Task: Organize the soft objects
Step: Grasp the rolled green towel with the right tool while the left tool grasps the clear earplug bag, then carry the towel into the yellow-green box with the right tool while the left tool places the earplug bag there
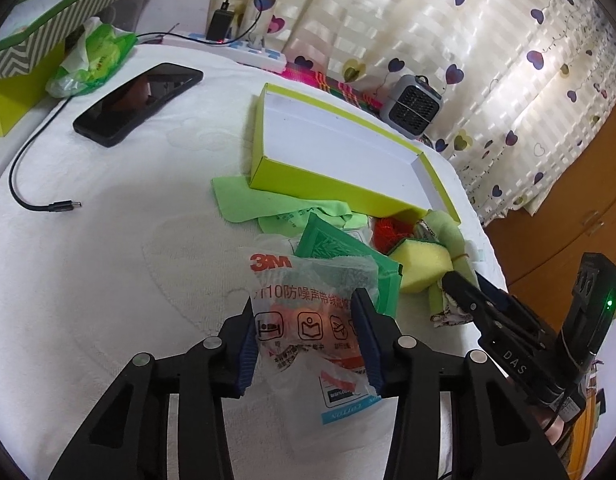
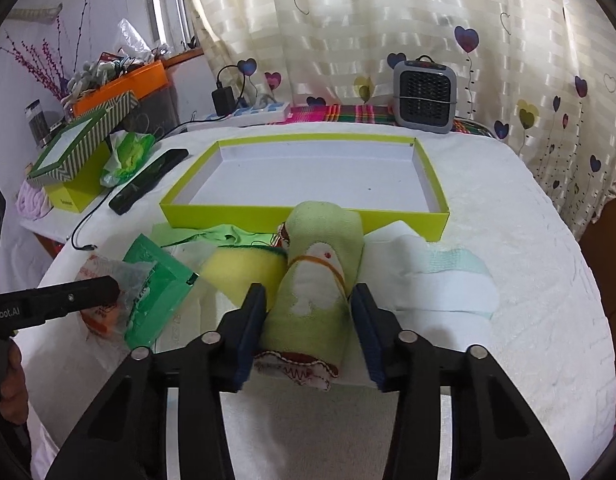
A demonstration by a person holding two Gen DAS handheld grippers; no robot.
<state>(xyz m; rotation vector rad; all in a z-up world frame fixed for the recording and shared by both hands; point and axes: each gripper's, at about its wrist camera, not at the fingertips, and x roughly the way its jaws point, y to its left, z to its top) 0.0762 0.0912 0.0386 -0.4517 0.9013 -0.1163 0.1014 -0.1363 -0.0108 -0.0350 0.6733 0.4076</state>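
1. Straddling the rolled green towel [image 2: 313, 280], the right gripper [image 2: 309, 328] had its pads against the roll's two flanks, clamped or very nearly so; the roll's long axis ran straight away from it toward the near wall of the lime tray [image 2: 304, 216], one end almost touching that wall and the frilled end toward the wrist.
2. Bracketing the clear earplug packet [image 1: 308, 320], the left gripper [image 1: 308, 336] had its pads touching the film's side edges, seemingly pinching it; the packet lay flat, its long axis pointing from the gripper toward the tray.
3. Both items sat in the pile before the tray's near wall, on the white-covered table [image 2: 527, 280].
4. By my judgement, the right hand was nearer the tray, and a straight carry forward over the wall would serve.
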